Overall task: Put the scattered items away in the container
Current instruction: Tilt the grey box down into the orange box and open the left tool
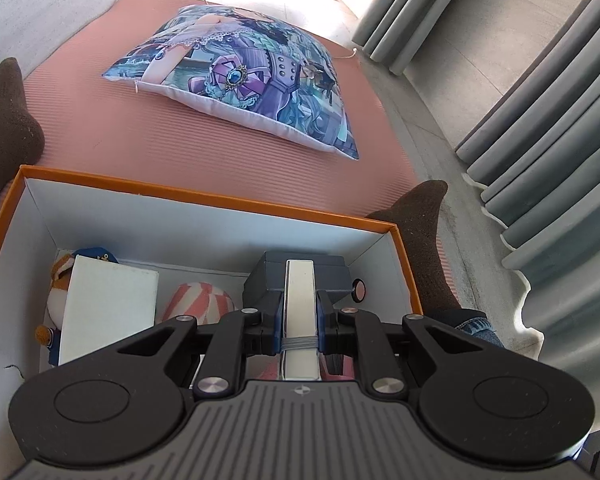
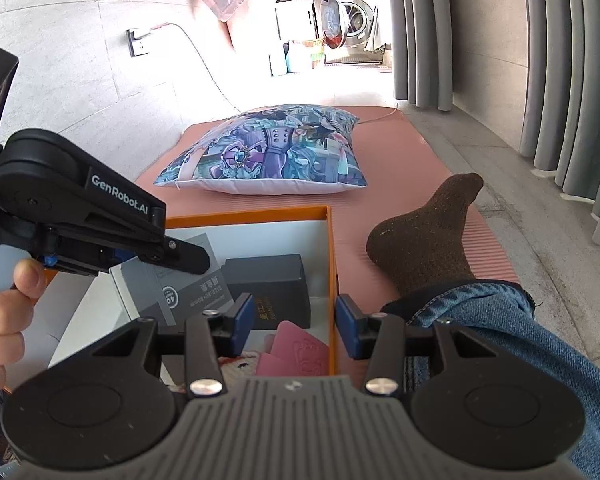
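Observation:
An orange box (image 1: 204, 196) with a white inside stands on the mat. In it lie a white carton (image 1: 108, 312), a plush toy (image 1: 58, 280), a pink-striped ball (image 1: 200, 300) and a dark box (image 1: 268, 280). My left gripper (image 1: 300, 308) hangs over the box, shut on a slim silvery bar (image 1: 299, 280) wound with grey cord. In the right wrist view a hand holds the left gripper (image 2: 192, 258) over the orange box (image 2: 332, 264). My right gripper (image 2: 294, 324) is open and holds nothing. It straddles the box's right wall, above pink pieces (image 2: 296, 352) and the dark box (image 2: 272, 288).
A printed cushion (image 1: 240, 76) lies on the pink mat (image 1: 140, 136) beyond the box. Feet in brown socks (image 1: 416, 224) rest on either side, a jeans leg (image 2: 500, 340) at the right. Grey curtains (image 1: 540, 140) hang on the right; a wall socket (image 2: 138, 42) with a cable is behind.

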`<state>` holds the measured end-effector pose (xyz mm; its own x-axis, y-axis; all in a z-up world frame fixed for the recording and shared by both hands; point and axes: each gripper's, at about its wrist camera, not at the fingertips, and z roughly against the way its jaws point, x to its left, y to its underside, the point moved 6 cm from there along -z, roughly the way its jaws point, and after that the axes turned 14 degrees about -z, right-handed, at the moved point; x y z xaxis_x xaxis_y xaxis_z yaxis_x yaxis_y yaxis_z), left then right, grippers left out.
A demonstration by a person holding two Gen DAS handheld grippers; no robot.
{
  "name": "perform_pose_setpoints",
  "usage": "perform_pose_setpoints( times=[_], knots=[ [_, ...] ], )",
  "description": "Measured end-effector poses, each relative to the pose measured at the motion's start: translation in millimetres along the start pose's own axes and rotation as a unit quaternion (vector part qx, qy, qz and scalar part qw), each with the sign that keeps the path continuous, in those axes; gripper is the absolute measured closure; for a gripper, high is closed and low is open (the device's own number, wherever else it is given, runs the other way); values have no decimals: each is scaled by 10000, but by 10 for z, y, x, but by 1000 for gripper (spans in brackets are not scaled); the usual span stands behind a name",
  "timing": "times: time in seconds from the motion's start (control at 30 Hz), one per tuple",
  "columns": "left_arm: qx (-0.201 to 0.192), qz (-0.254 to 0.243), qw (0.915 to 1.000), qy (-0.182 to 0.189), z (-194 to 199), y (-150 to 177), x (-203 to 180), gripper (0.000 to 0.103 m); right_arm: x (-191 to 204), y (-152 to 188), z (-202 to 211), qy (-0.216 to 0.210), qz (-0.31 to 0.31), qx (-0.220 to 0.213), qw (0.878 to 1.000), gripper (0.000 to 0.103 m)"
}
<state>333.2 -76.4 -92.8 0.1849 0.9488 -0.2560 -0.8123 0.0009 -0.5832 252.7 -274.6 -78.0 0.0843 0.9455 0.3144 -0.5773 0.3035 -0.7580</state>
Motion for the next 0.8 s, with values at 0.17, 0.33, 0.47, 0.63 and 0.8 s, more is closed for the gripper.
perform_pose_setpoints(
  times=[0.17,0.33,0.47,0.63,0.8],
  knots=[
    [263,34,9996,-5,-46,50,70,85,12,9,-2,22,90,-18,10000,53],
    [339,21,9994,-14,36,60,124,82,14,21,3,35,109,-23,9999,53],
    [594,215,9979,102,41,131,179,82,25,33,6,70,156,-35,9998,53],
    [717,617,9953,229,38,241,258,82,23,44,14,83,188,-49,9998,53],
    [731,1559,9838,508,27,253,374,84,29,42,8,99,234,-60,9997,52]
  ],
)
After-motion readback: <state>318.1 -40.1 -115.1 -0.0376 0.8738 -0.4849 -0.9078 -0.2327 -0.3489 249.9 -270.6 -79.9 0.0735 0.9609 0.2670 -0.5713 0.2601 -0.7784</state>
